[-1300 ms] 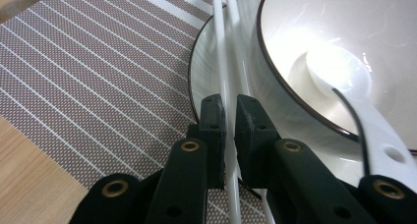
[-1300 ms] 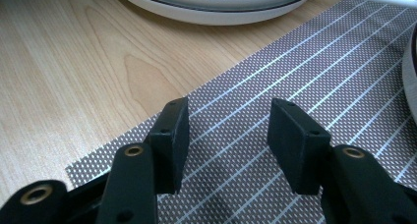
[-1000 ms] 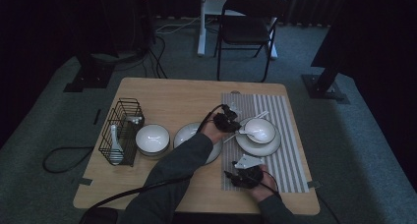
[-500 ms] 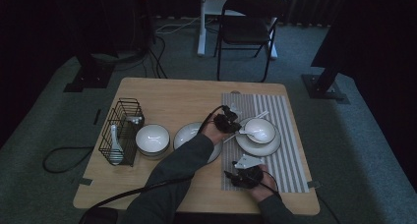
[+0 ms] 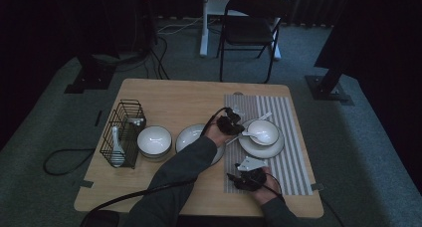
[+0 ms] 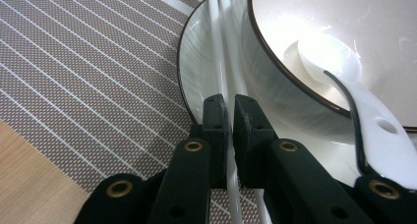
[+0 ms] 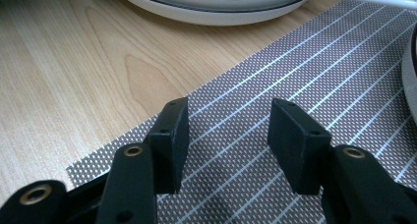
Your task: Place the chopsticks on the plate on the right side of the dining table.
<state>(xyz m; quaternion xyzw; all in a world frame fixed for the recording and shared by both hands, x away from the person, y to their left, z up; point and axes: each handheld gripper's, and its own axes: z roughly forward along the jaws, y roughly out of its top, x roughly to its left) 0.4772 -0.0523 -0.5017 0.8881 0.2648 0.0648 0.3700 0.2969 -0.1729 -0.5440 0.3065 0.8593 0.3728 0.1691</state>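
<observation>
The left gripper [image 6: 228, 111] is pinching a pair of white chopsticks [image 6: 222, 52] laid against the plate [image 6: 194, 76] under the bowl [image 6: 344, 47] on the striped placemat [image 5: 293, 152]; nothing is shifting between frames, so placement looks settled; the right gripper [image 7: 228, 135] is idling half-open, empty.

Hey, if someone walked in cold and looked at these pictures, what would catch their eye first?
Probably the left gripper, shut on a pair of white chopsticks that lie across the plate's rim beside a bowl with a white spoon in it, on the striped mat. Next, the right gripper, open over the mat's near corner.
</observation>
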